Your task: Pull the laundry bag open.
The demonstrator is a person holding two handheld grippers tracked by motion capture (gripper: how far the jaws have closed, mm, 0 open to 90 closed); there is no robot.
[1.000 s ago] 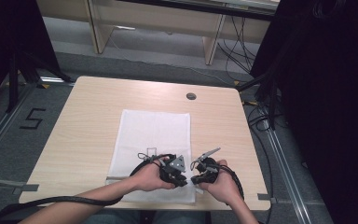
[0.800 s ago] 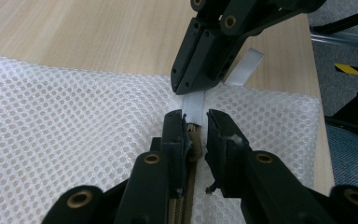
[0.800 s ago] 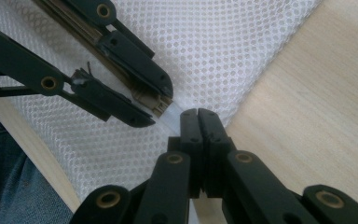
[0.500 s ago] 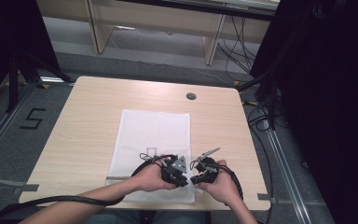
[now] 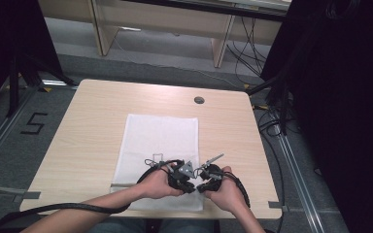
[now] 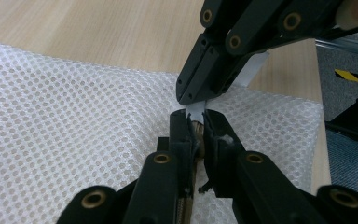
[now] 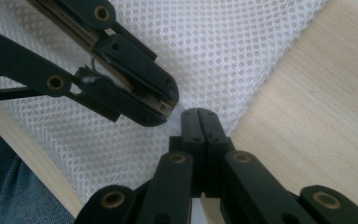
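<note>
A white mesh cloth (image 5: 160,136) lies lengthwise on the wooden table (image 5: 92,126). Over its near right corner both grippers meet tip to tip. My right gripper (image 5: 201,186) (image 7: 198,113) is shut on a thin white strip (image 6: 254,70), whose short end (image 6: 196,109) reaches into my left gripper (image 5: 189,186) (image 6: 196,117). The left jaws have just been closing and now pinch that strip end, with a narrow slit between them. In the right gripper view the left gripper (image 7: 168,105) comes in from the upper left over the mesh (image 7: 223,46). Hands hold both tools near the table's front edge.
A round cable hole (image 5: 199,100) sits in the table beyond the cloth. The table's right edge (image 6: 319,93) and front edge are close to the grippers. Cables (image 5: 77,208) trail off the front. A trouser leg (image 7: 4,186) is below the edge.
Both hands have stayed where they were. The left gripper's jaws have narrowed onto the strip end; the right gripper stays shut.
</note>
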